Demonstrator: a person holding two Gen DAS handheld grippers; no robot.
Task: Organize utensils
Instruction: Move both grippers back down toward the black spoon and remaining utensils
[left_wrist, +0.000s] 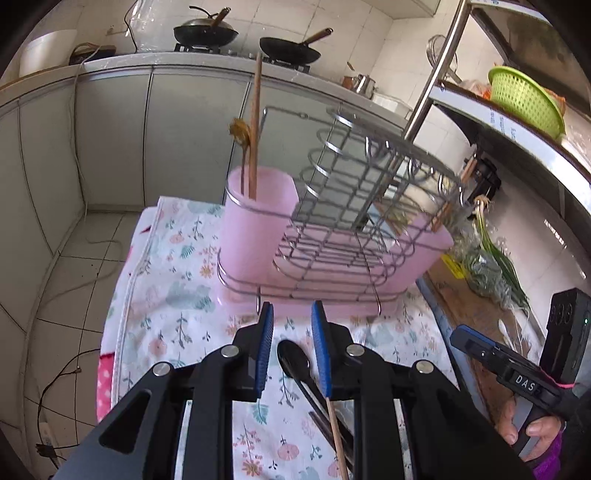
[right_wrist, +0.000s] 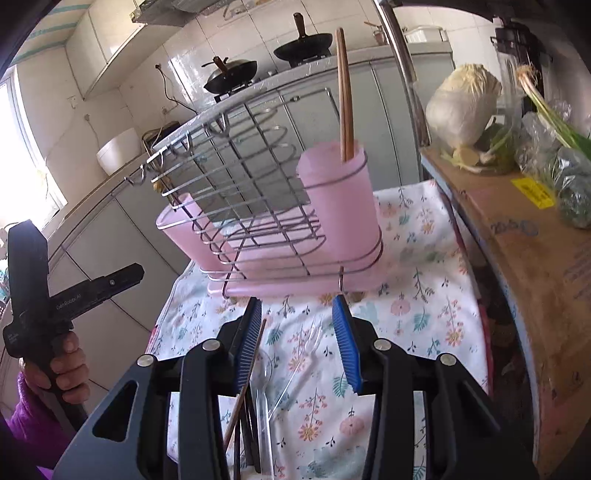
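Observation:
A black spoon (left_wrist: 293, 360) lies on the floral cloth (left_wrist: 177, 295), below the gap of my left gripper (left_wrist: 291, 306), which is open and touches nothing. A wooden chopstick (left_wrist: 337, 432) lies beside the spoon, under the right finger. My right gripper (right_wrist: 296, 301) is open too, over a clear plastic spoon (right_wrist: 264, 373), a clear fork (right_wrist: 310, 341) and a brown chopstick (right_wrist: 253, 369) on the cloth. Just ahead stands the pink utensil holder (left_wrist: 258, 225) in its wire rack (left_wrist: 354, 192). Chopsticks (right_wrist: 345, 103) stand in one of its cups.
A hand holds the right gripper (left_wrist: 480, 350) at the right of the left wrist view. A cardboard box (right_wrist: 535, 258) with a cabbage (right_wrist: 465, 107) and green onions (left_wrist: 491, 254) borders the cloth on the right. Cabinets and a stove with woks (left_wrist: 288, 50) lie behind.

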